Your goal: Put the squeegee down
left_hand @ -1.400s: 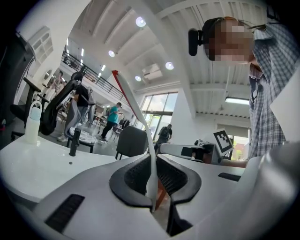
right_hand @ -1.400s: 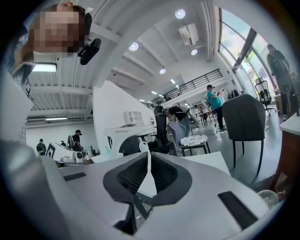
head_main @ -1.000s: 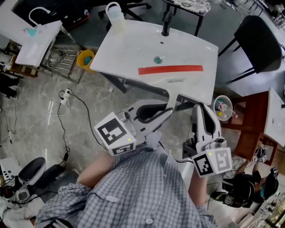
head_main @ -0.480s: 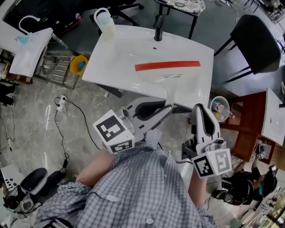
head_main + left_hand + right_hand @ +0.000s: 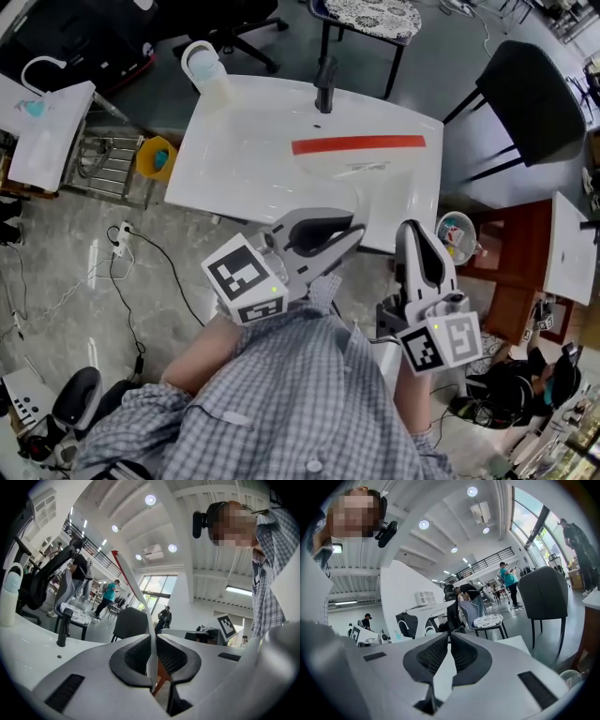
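2 left gripper point(image 5: 354, 228) jaws pinch the squeegee point(image 5: 358, 144) handle, blade over the sink point(image 5: 244, 141); right gripper point(image 5: 410, 230) closed, empty.

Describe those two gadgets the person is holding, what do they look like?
Both the left gripper and right gripper are smooth grey-white shells tapering to two jaws lined with black ribbed pads. Each carries a white cube printed with black square markers. The person wears a blue-grey checked shirt.
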Tool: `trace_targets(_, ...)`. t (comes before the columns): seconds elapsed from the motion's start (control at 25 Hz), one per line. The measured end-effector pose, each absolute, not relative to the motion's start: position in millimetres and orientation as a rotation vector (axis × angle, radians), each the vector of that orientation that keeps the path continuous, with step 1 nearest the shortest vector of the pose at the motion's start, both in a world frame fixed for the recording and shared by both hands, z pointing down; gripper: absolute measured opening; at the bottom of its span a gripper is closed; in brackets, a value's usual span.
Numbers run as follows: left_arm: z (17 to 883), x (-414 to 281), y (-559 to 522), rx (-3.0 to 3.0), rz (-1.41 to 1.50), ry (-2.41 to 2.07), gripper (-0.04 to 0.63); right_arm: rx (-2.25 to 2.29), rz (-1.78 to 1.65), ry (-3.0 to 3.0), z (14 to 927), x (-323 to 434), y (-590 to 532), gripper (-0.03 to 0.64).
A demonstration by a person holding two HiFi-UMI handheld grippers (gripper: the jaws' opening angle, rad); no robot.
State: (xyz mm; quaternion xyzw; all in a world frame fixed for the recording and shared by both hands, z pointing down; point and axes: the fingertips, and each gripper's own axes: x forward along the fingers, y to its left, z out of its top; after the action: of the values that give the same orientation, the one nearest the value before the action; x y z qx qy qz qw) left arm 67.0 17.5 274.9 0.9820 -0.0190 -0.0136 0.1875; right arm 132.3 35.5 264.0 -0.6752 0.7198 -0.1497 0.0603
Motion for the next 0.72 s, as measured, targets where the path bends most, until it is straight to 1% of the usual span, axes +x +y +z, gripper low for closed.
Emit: trace_targets(0.72,288,67,-33,2.773,-0.008,0.040,0.044,-2.088,-0.395,2.142,261,122,-21,0.021)
